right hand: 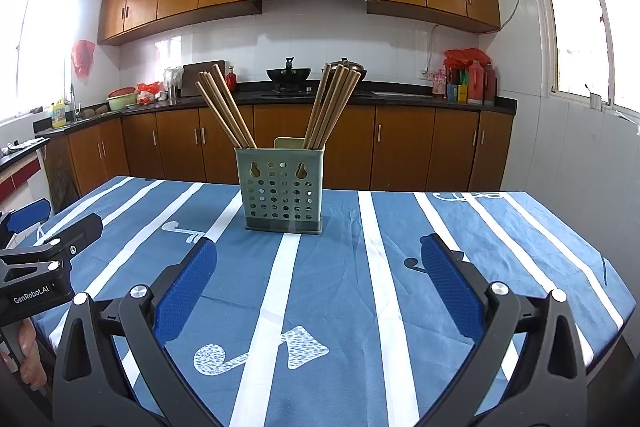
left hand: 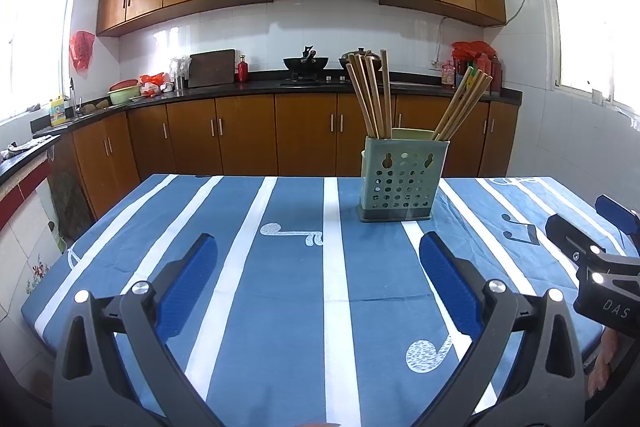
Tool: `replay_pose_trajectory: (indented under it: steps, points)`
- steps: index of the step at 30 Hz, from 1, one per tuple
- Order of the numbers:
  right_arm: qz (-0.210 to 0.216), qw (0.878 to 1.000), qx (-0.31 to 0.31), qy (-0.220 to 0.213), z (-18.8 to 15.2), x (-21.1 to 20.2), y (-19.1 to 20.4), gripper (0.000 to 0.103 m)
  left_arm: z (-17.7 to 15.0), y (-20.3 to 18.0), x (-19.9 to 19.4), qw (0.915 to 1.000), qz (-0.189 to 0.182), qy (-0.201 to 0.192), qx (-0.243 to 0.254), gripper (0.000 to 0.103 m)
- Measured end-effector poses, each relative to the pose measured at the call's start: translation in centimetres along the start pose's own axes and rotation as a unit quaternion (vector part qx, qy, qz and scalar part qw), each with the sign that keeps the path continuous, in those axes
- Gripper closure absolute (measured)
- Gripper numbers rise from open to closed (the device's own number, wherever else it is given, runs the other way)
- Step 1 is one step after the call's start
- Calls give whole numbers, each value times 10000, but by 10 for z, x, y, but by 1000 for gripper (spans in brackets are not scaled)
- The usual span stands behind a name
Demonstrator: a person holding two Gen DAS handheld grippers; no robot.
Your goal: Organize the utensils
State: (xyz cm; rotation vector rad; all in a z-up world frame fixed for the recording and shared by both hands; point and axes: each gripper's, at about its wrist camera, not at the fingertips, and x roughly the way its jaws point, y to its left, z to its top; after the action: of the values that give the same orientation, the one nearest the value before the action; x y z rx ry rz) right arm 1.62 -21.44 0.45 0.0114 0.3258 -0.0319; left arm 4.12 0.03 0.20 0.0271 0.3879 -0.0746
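Observation:
A pale green perforated utensil holder (left hand: 400, 183) stands upright on the table with the blue striped cloth (left hand: 280, 267). It holds two bunches of wooden chopsticks (left hand: 370, 97), one leaning left and one leaning right. In the right wrist view the holder (right hand: 282, 191) stands ahead, with chopsticks (right hand: 226, 109) fanned out on both sides. My left gripper (left hand: 318, 247) is open and empty, well short of the holder. My right gripper (right hand: 318, 251) is open and empty, in front of the holder. Each gripper shows at the edge of the other's view.
The table's far edge lies just behind the holder. Beyond it runs a kitchen counter (left hand: 240, 89) with a wok (left hand: 306, 63), a cutting board, bottles and a sink. Wooden cabinets stand above and below. Windows are at both sides.

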Motion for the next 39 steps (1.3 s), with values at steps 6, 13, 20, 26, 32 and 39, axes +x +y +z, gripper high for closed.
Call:
replay_pose_trajectory:
  steps: [6,13,20,26,32,39]
  points:
    - [9,10000,15,17,-1,2,0,2,1,0,0,10000,-8,5,4,4]
    - [9,10000,23,20,-1,2,1,2,1,-1,0,10000,-16,7,13,4]
    - [11,10000,28,27,-1,2,1,2,1,-1,0,10000,-23,11,26,4]
    - [13,10000,45,35,-1,2,3,2,1,-2,0,10000,-23,10,23,4]
    - [15,10000,43,36,-1,2,3,2,1,-2,0,10000,-22,10,23,4]
    - [9,10000,47,37,0,2,3,2,1,-2,0,10000,-17,11,23,4]
